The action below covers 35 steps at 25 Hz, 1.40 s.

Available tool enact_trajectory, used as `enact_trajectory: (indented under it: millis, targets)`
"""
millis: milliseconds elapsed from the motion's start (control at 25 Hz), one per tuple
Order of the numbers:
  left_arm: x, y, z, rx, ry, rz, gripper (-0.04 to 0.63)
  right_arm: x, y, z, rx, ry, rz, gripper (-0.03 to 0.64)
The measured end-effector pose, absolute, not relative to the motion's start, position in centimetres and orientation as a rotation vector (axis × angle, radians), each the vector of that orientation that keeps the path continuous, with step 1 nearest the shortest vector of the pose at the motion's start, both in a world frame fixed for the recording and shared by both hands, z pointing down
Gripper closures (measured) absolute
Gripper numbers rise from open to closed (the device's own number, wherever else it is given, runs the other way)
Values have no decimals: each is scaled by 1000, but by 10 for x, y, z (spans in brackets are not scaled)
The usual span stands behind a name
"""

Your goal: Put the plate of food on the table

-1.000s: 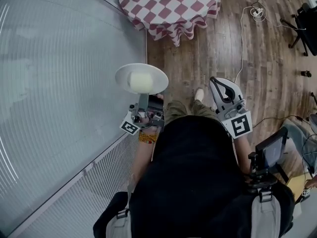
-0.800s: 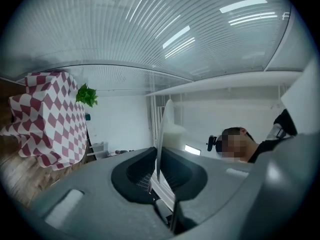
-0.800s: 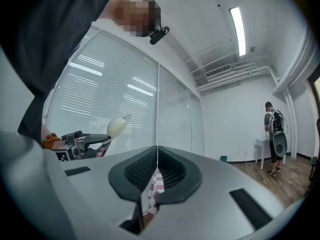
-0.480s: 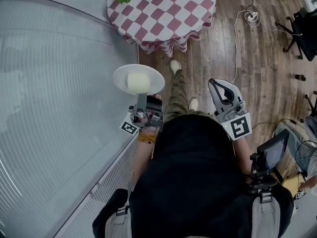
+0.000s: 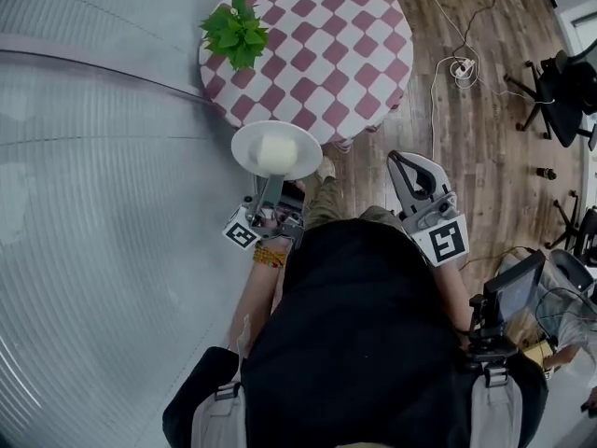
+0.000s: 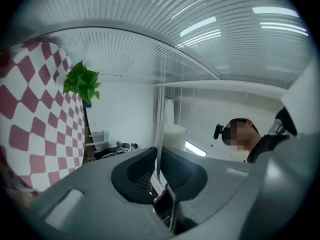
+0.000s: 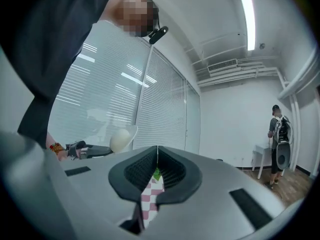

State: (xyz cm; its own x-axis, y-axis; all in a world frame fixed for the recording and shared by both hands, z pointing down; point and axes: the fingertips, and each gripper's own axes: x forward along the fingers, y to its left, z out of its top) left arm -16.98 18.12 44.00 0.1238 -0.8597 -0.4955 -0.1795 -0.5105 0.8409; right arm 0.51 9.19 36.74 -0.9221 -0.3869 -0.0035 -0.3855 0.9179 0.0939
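Carrying looks like the step in hand. The left gripper [image 5: 270,183] is clamped on the rim of the white plate [image 5: 247,146], which bears 1 pale block of food [image 5: 277,149] and is held in the air at the near edge of the checked table [image 5: 326,54], near the plant [image 5: 236,32]. The right gripper [image 5: 403,164] hangs closed, empty. Next, I'd judge, the plate must go down level on bare cloth.

The person wears a black top [image 5: 364,343], green-brown trousers [image 5: 324,205], a pale shoe [image 5: 326,168] and an orange bead bracelet [image 5: 268,257]. The left gripper [image 5: 271,180] and right gripper [image 5: 399,161] are grey, each with a black-and-white marked cube [image 5: 448,240]
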Motion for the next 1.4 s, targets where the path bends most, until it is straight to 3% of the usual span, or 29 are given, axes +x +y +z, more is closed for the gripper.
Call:
enact_trajectory:
  millis: [360, 800, 1400]
  targets:
    - [-226, 93, 462, 1688, -1011, -1476, 568, -52, 42, 385, 554, -3037, -37, 606]
    - [-243, -4, 509, 1420, -1230, -1342, 566, -80, -40, 390, 413, -3068, 9, 606]
    - [-281, -143, 563, 1118, -1409, -1209, 566, -39, -142, 388, 622, -3100, 130, 606]
